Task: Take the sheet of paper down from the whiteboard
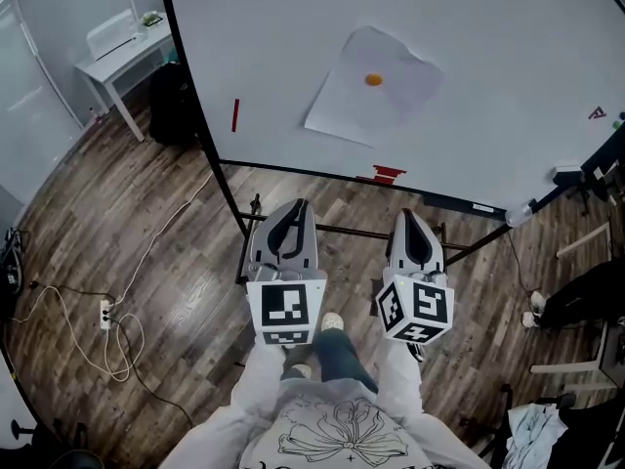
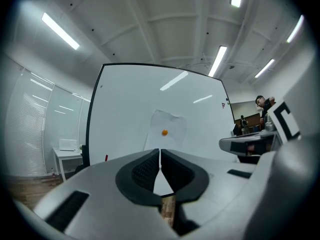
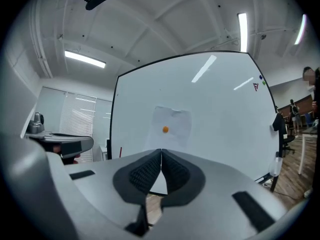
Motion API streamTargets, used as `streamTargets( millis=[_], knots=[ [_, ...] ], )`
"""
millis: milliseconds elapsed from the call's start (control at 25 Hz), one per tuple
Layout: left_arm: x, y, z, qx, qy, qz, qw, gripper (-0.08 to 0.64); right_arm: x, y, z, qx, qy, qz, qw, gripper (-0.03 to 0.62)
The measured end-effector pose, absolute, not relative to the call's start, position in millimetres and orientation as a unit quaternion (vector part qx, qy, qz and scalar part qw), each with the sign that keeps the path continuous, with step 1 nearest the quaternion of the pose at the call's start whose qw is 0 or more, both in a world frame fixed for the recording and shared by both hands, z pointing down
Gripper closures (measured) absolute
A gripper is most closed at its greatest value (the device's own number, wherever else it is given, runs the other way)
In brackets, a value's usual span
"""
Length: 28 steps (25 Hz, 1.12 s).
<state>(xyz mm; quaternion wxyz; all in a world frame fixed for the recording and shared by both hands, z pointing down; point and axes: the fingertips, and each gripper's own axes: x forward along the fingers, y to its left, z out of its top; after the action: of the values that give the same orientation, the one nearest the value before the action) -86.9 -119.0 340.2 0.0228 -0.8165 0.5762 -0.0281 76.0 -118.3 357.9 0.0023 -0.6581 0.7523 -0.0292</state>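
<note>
A white sheet of paper (image 1: 374, 86) hangs on the whiteboard (image 1: 488, 86), pinned by a round orange magnet (image 1: 374, 79). The left gripper view shows the paper (image 2: 167, 126) and its magnet (image 2: 165, 132) straight ahead; so does the right gripper view, with paper (image 3: 172, 126) and magnet (image 3: 165, 129). My left gripper (image 1: 291, 206) and right gripper (image 1: 411, 215) are held level side by side, some way short of the board, both shut and empty. Their jaws meet in the left gripper view (image 2: 160, 151) and in the right (image 3: 161, 151).
A red marker (image 1: 235, 114) and a red eraser (image 1: 387, 173) sit low on the board. Its black stand (image 1: 342, 231) crosses the wood floor ahead. A white desk (image 1: 122, 57) stands left, a power strip with cables (image 1: 105, 313) lies on the floor, and chairs (image 1: 586, 301) are at right.
</note>
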Motion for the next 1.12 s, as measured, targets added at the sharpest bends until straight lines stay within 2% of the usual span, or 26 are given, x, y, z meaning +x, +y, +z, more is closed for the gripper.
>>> streamTargets(
  millis=[520, 840, 1120],
  knots=[
    [-13.2, -243.4, 327.2, -0.799, 0.599, -0.021, 0.036, 0.546, 147.0, -255.5, 342.6, -0.631, 0.776, -0.011, 0.01, 0.589],
    [5.2, -292.6, 324.4, -0.788, 0.614, -0.025, 0.039, 0.546, 170.5, -306.7, 341.7, -0.62, 0.784, -0.005, 0.004, 0.586],
    [18.0, -322.6, 313.5, -0.793, 0.605, -0.031, 0.055, 0.546, 178.8, -334.6, 338.9, -0.616, 0.788, 0.0, -0.001, 0.515]
  ],
)
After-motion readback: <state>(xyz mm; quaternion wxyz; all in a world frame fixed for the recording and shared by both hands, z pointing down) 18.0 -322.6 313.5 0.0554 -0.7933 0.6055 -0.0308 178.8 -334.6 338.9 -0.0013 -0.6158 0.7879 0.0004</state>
